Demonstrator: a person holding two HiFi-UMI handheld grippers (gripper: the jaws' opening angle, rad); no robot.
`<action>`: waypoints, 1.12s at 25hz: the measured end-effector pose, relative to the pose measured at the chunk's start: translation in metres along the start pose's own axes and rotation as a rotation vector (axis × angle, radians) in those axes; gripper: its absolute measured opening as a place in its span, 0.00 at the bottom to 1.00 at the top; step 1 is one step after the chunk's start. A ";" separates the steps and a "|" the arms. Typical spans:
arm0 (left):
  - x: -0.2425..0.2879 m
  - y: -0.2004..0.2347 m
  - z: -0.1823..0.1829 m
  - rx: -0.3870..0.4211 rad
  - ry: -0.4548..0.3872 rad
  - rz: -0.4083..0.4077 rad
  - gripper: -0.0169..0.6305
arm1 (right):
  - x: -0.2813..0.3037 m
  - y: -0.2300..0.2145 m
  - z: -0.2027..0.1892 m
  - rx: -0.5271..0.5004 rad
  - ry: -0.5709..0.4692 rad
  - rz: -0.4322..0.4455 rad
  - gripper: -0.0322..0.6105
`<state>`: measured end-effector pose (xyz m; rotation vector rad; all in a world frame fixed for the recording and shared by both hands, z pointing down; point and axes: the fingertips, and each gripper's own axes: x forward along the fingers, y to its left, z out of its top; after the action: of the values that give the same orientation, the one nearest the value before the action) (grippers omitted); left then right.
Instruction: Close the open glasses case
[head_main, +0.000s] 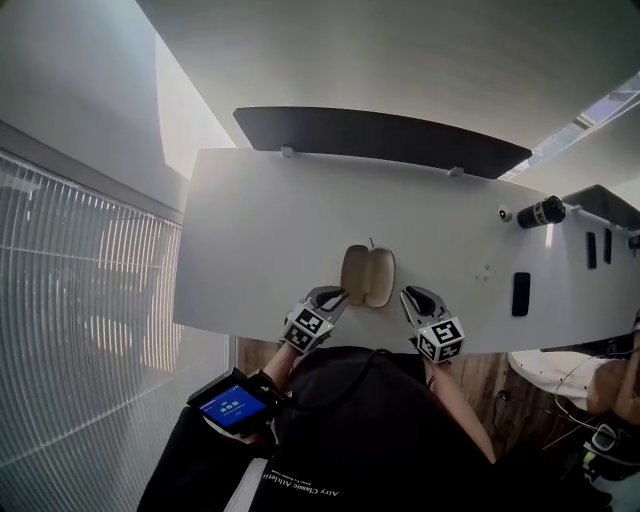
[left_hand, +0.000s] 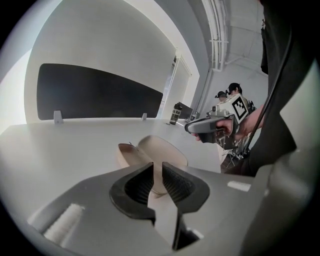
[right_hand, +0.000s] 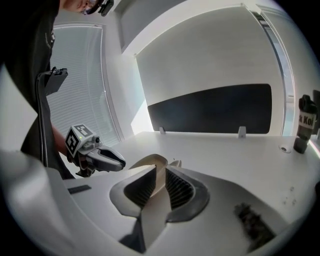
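Item: my left gripper (head_main: 334, 296), held low at the near side, pointing far and a little right, jaws a narrow slit apart. Item: my right gripper (head_main: 411, 294), level with it, pointing far and a little left, jaws likewise a narrow slit apart. My left forearm (head_main: 282, 362) and right forearm (head_main: 441, 378) are drawn in near my body.

The open glasses case (head_main: 368, 276) lies on the table (head_main: 260, 230), central and near its front edge, both halves side by side. The left gripper (head_main: 336, 296) sits at the case's front-left edge. The right gripper (head_main: 410, 297) sits just front-right of the case, apart from it. A divider panel (head_main: 380, 135) stands behind the table's far edge. A bottle (head_main: 541, 212) stands far right, with window blinds (head_main: 80, 300) left of the table.
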<state>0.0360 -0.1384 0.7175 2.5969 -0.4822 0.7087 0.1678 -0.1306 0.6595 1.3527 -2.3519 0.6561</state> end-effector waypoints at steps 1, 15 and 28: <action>0.000 0.001 -0.002 0.000 0.011 -0.003 0.12 | 0.004 -0.003 -0.003 0.002 0.009 0.008 0.13; 0.006 0.015 -0.036 -0.050 0.095 -0.065 0.12 | 0.032 -0.023 -0.021 0.017 0.082 -0.009 0.13; 0.011 0.022 -0.043 -0.102 0.061 -0.067 0.09 | 0.059 -0.020 -0.046 0.029 0.153 0.012 0.13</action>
<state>0.0183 -0.1394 0.7634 2.4762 -0.3995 0.7199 0.1603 -0.1556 0.7324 1.2544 -2.2388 0.7714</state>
